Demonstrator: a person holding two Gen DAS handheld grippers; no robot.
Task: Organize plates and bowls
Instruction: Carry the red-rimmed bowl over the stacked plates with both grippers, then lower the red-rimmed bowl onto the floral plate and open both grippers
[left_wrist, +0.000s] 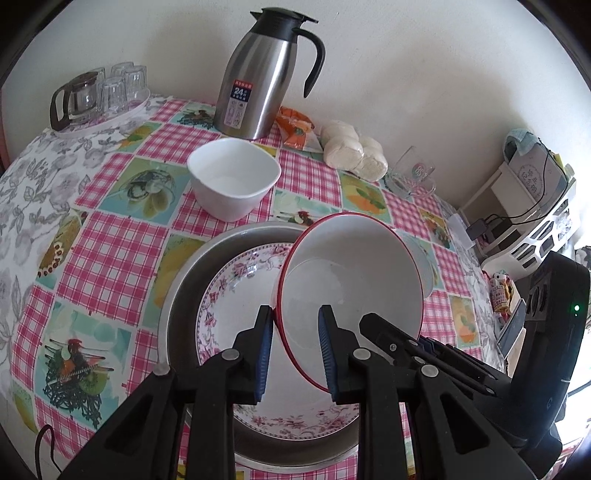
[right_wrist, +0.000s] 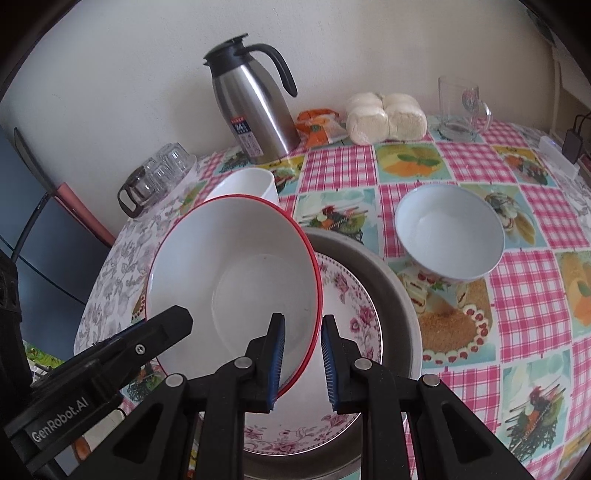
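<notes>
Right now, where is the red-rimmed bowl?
The red-rimmed bowl hangs tilted over the floral plate, both grippers clamping its rim, in front of the square white bowl.

Thermos (left_wrist: 264, 74) & square bowl (left_wrist: 233, 177) block rear.

The red-rimmed white bowl (left_wrist: 351, 280) tilts above the floral plate (left_wrist: 236, 295), which lies flat inside a grey metal basin (left_wrist: 184, 295).

Three bowls were out: a red-rimmed bowl (right_wrist: 236, 280), a square white bowl (left_wrist: 233, 177) and a round pale bowl (right_wrist: 450, 232). One floral plate (left_wrist: 236, 295) sat in one metal pan (left_wrist: 184, 280). There was also one steel jug (left_wrist: 266, 74), one glass teapot (left_wrist: 74, 99) and one glass mug (right_wrist: 461, 107).
</notes>
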